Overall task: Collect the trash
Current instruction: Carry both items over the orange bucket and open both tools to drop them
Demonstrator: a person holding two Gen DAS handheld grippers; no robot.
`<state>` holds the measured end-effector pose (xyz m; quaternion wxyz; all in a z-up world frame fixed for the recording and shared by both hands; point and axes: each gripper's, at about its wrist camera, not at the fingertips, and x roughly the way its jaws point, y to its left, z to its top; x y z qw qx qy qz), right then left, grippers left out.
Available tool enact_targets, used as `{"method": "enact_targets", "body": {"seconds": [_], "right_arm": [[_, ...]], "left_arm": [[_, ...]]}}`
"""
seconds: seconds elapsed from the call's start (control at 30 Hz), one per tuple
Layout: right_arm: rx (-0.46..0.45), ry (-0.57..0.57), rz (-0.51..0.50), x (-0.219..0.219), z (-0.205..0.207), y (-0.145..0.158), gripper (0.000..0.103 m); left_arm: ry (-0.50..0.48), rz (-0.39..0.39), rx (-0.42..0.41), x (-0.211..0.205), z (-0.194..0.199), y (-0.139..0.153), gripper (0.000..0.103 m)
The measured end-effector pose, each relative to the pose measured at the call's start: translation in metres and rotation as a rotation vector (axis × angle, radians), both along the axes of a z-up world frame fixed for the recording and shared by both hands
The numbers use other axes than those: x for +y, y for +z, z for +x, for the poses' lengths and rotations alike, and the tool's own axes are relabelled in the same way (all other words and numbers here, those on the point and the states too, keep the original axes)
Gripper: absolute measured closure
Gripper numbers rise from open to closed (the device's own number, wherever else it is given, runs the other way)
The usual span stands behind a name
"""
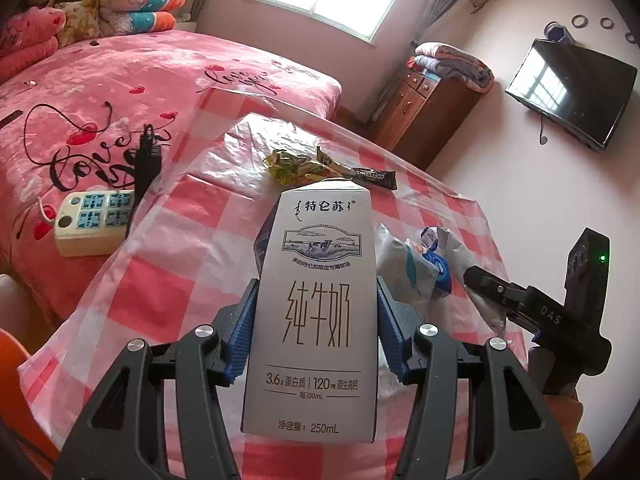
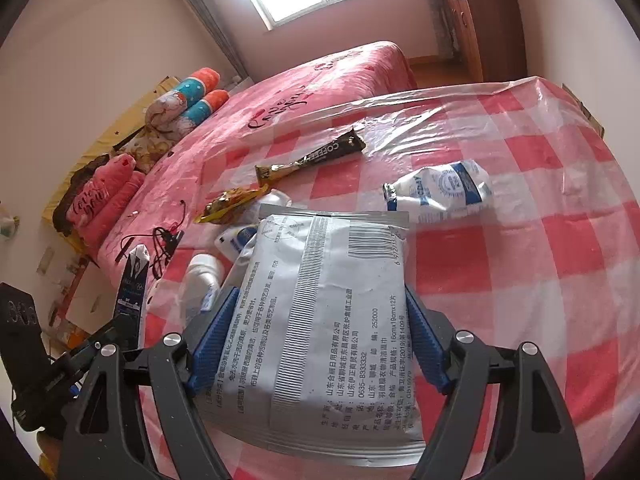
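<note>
My left gripper (image 1: 316,320) is shut on a white milk carton (image 1: 316,300), held upright above the red-checked table (image 1: 160,300). My right gripper (image 2: 320,332) is shut on a silver wipes pouch (image 2: 324,320), its blue pads pressing both sides. In the left wrist view the right gripper (image 1: 492,292) shows at the right with the pouch (image 1: 476,280). In the right wrist view the carton (image 2: 134,280) and the left gripper show at the lower left. On the table lie a dark coffee stick (image 2: 316,156), a yellow wrapper (image 2: 228,204), a crumpled white-and-blue packet (image 2: 444,192) and small white bottles (image 2: 204,280).
A pink bed (image 1: 120,92) runs along the table's far side, with a power strip (image 1: 94,220) and a black cable (image 1: 146,160) on it. A wooden cabinet (image 1: 424,116) and a wall television (image 1: 568,92) stand beyond the table. An orange chair edge (image 1: 16,392) shows at the lower left.
</note>
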<state>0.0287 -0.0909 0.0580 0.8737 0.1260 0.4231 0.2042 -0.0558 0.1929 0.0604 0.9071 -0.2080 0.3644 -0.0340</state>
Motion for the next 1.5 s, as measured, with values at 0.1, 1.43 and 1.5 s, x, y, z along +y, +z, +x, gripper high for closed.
{"method": "enact_targets", "body": {"seconds": [0.1,1.43,1.5], "right_arm": [[-0.001,0.002,0.019,0.0,-0.01,0.002,0.025],[0.0,0.455,-0.008,0.18,-0.116,0.017,0.024],[0.004,0.501,-0.018,0.199,-0.125,0.016,0.024]], "left_arm": [[0.001,0.002,-0.003,0.002,-0.008,0.001,0.047],[0.294,0.004,0.041,0.13,-0.151,-0.026,0.047],[0.335,0.004,0.053,0.145,-0.163,-0.03,0.047]]}}
